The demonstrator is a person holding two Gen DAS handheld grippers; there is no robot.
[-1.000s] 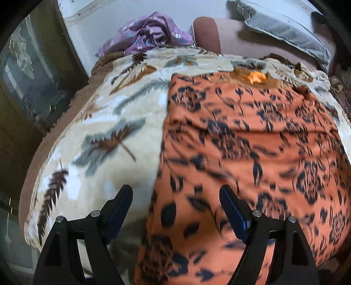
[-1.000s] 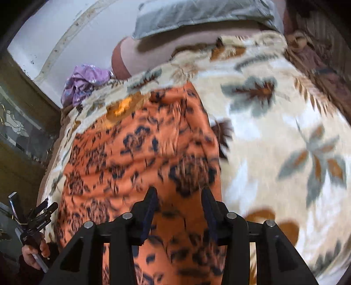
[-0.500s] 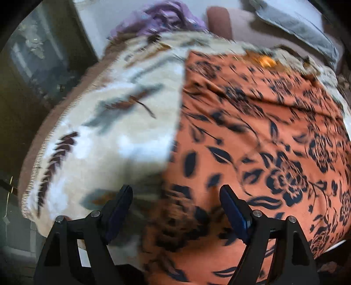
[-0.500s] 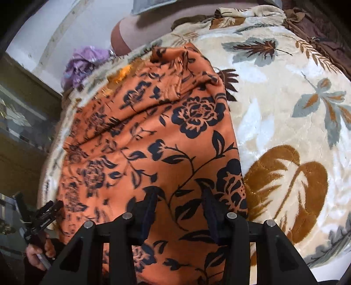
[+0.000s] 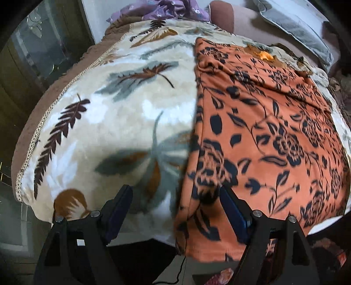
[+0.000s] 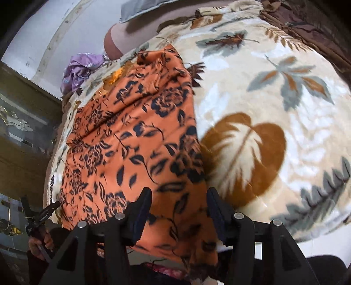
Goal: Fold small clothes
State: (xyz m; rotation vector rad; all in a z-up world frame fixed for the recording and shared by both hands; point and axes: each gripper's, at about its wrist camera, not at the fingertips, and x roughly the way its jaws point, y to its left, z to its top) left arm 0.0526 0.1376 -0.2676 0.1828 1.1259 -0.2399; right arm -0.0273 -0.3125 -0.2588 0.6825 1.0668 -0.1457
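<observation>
orange floral garment spread flat, both grippers parted at its near hem

an orange garment with a dark blue flower-and-leaf print lay spread flat on a cream plush blanket with grey and brown leaf patterns, its near hem hanging over the blanket's near edge. the left gripper stood with its fingers wide apart, straddling the garment's left near corner: the left finger was over bare blanket, the right finger over the cloth. whether either pad touched the fabric could not be told. the right gripper had its fingers at a medium spread, nothing clamped between them, over the garment's right near corner, the right finger at the line where cloth met blanket.

no brand or label could be read on the garment or blanket. the only writing was small white lettering on the left gripper's black body as seen from the right wrist view, too small to make out.

only the right wrist view showed the person's hand gripping that tool's handle at the near left. only the left wrist view showed the blanket's brown border with pale trim and a thin dark cable on the floor. both showed a crumpled purple cloth at the far left, a grey pillow at the far side, and a patterned glass panel to the left.
</observation>
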